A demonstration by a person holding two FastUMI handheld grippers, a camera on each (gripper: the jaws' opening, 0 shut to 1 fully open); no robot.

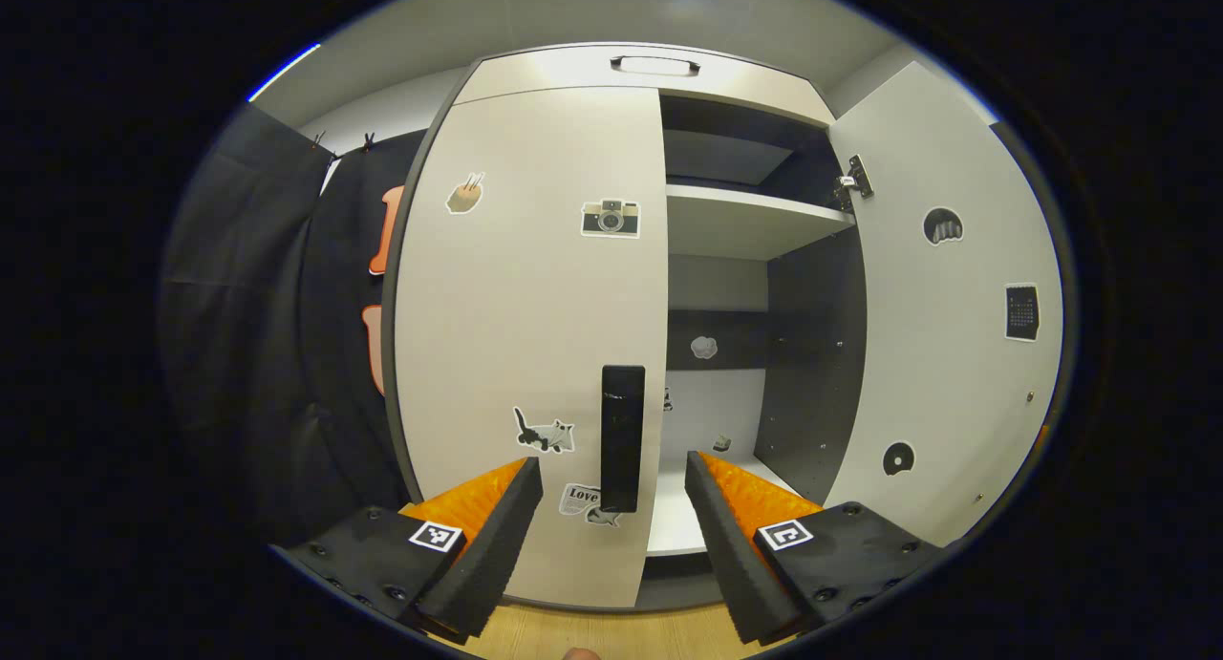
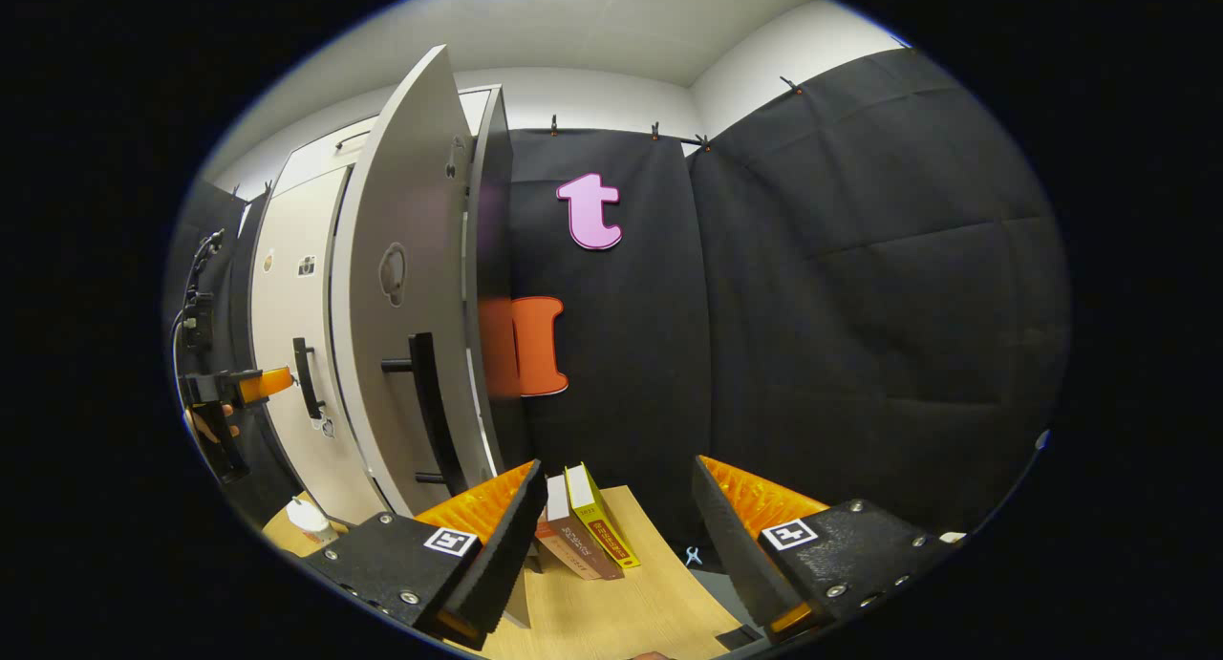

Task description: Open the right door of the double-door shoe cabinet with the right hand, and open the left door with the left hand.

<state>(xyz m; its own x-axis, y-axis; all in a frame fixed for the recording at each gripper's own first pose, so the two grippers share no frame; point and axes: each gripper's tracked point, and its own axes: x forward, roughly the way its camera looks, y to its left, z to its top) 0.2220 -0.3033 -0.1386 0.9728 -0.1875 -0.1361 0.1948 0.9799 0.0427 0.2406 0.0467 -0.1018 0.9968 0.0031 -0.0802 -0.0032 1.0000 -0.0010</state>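
In the left gripper view the cabinet's left door [image 1: 535, 335] is closed, pale grey with stickers and a black vertical handle [image 1: 622, 437] near its right edge. My left gripper [image 1: 613, 483] is open, and the handle stands between its fingertips without touching them. The right door [image 1: 946, 307] is swung wide open, baring shelves [image 1: 745, 219] inside. In the right gripper view the open right door [image 2: 396, 297] with its black handle [image 2: 427, 402] stands to the left of my right gripper [image 2: 616, 488], which is open and empty, off the door. The left gripper [image 2: 248, 385] shows far left by the left door's handle [image 2: 304, 378].
Some books [image 2: 583, 531] lean on the wooden floor [image 2: 631, 593] ahead of the right gripper. Black cloth wall [image 2: 860, 307] stands to the cabinet's right and also to its left [image 1: 258, 335]. A small white cup-like thing [image 2: 308, 519] sits low near the left door.
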